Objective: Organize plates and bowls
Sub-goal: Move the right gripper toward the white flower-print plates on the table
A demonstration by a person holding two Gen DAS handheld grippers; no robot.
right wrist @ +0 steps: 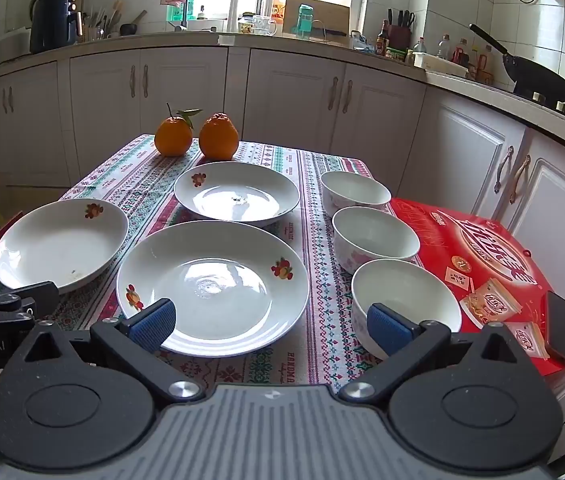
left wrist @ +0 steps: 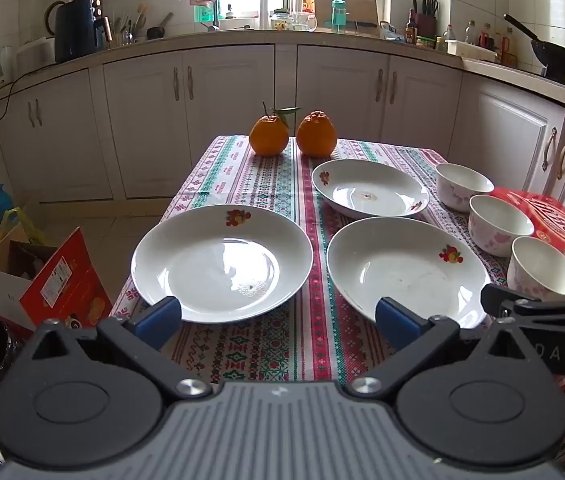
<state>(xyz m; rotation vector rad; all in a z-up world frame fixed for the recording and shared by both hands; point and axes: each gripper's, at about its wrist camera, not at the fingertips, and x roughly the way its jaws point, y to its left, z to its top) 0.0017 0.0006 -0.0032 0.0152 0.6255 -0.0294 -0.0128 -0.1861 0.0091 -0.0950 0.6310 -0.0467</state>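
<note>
Three plates (right wrist: 212,284) lie on my cloth-covered counter (right wrist: 318,332), all nearer me than the two oranges (right wrist: 218,136); three bowls (right wrist: 374,236) line up right of the plates. My left claw (left wrist: 278,320) and right claw (right wrist: 270,326) gape wide, empty.

1. We see three plates on the table (right wrist: 322,344): one at the left edge (right wrist: 60,242), one at the near middle (right wrist: 212,286), one behind it (right wrist: 236,192).
2. Three bowls (right wrist: 374,232) line the right edge.
3. Two oranges (right wrist: 218,136) sit at the far edge.
</note>
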